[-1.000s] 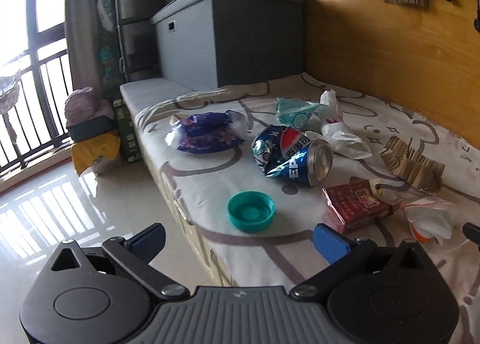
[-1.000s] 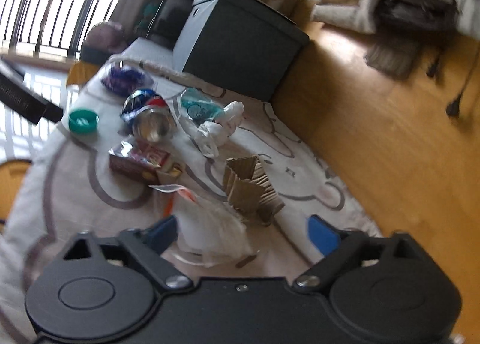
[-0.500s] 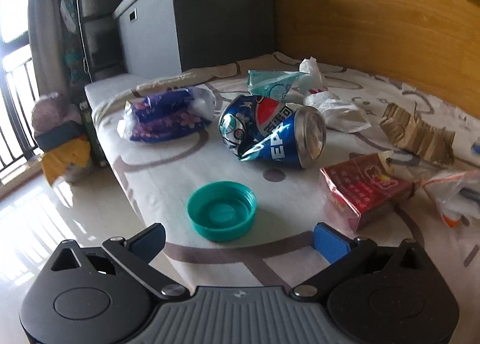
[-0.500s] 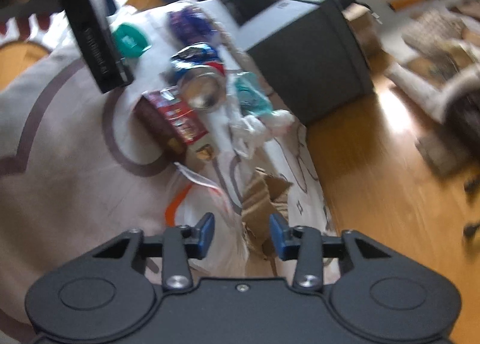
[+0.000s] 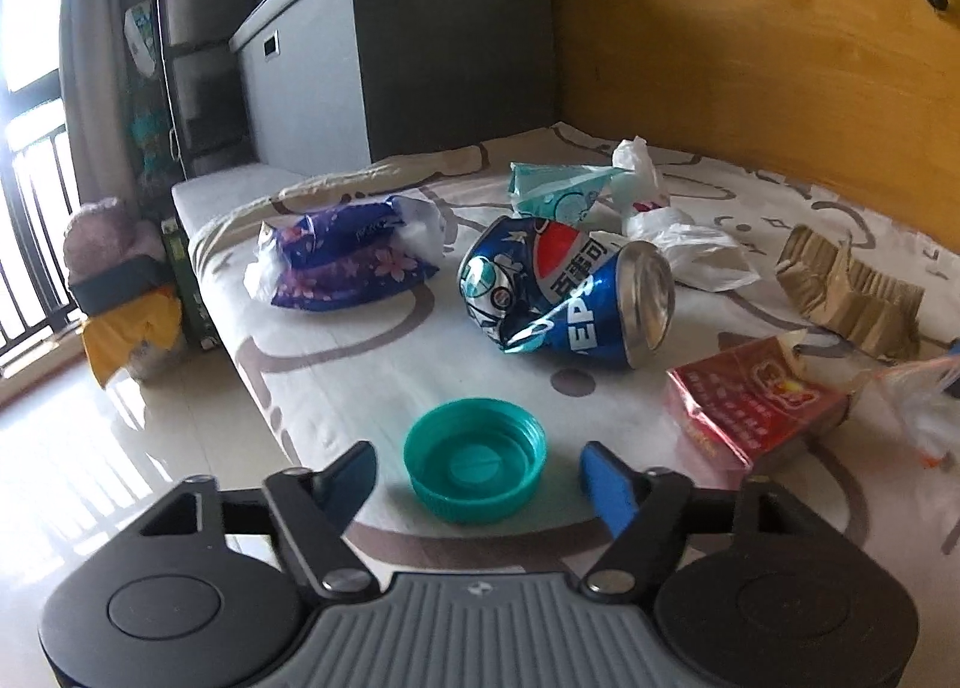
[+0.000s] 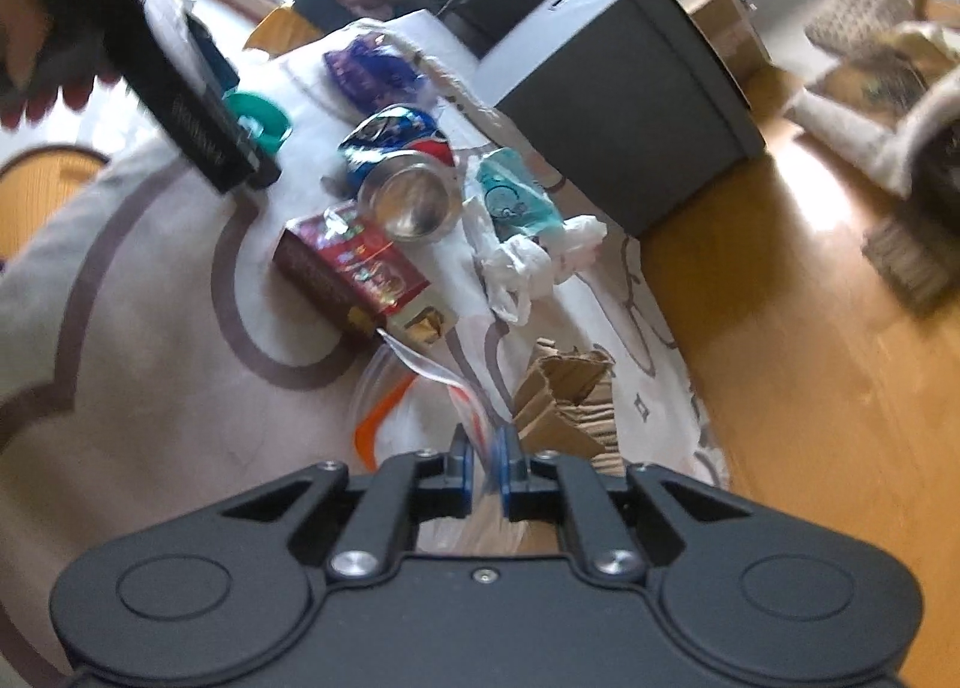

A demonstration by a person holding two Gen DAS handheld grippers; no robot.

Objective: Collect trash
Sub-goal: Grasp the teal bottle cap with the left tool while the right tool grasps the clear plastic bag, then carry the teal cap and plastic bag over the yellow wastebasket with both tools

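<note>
Trash is lying scattered across a patterned mattress [image 5: 336,364], seven pieces in the left wrist view. Going from the left: one purple flowered wrapper [image 5: 348,262]; one teal bottle cap [image 5: 474,460], lying open side up near the mattress edge; one crushed blue soda can [image 5: 564,292] on its side; behind it one teal packet [image 5: 558,187] and one crumpled white plastic bag [image 5: 678,244]; then one red carton [image 5: 756,400]; and one piece of folded cardboard [image 5: 852,292] at the far right. A dark storage box [image 5: 408,40] is standing beyond the mattress against the wooden wall.

The left gripper [image 5: 477,478] is sitting with its two blue fingers either side of the cap, its jaws having just been closing; narrow gaps are showing on both sides, so the pads are not touching it.

The right gripper [image 6: 485,466] is pinching one clear plastic bag [image 6: 420,406] with an orange edge, its two fingers drawn almost together on the thin film. That bag is lying just beside the cardboard and in front of the carton.
</note>
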